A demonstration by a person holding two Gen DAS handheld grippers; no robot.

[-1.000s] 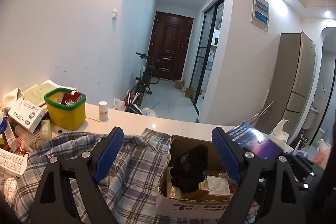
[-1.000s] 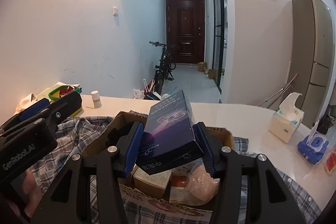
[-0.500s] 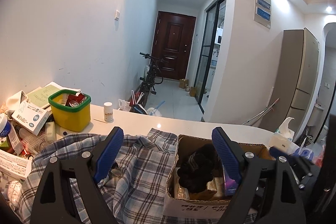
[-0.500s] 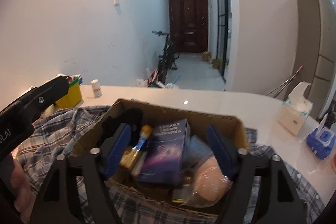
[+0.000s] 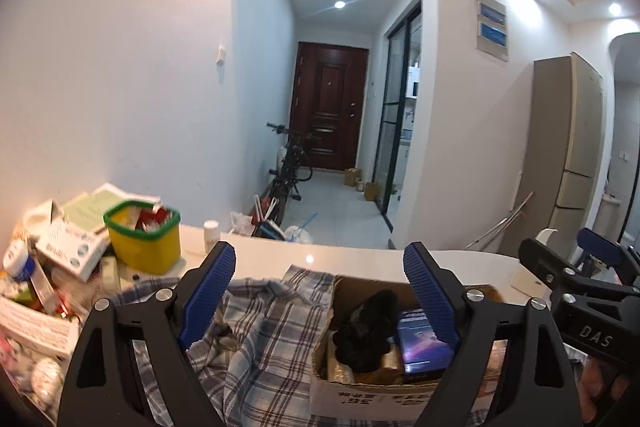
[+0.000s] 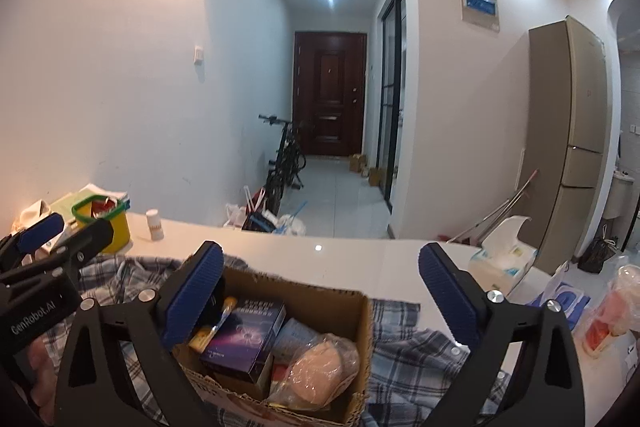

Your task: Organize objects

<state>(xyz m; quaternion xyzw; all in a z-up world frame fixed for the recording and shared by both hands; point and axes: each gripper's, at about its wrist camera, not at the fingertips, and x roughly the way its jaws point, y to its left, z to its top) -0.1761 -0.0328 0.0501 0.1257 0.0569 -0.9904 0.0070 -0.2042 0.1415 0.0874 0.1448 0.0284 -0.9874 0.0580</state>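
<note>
Counter (image 6: 360, 255): plaid shirt (image 5: 256, 339) spread under the cardboard box (image 6: 356, 343). Dark blue box (image 6: 244, 337) lies inside it, beside a bagged item. Your right gripper (image 6: 320, 301) is wide, empty, above the box; left gripper (image 5: 320, 299) likewise. Placing looks done; next, choose an item from the left clutter

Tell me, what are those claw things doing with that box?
A person holds two grippers and is tidying a messy table. Both the right gripper and the left gripper are open and hold nothing. The blue box lies inside the cardboard box, next to other small things.
</note>
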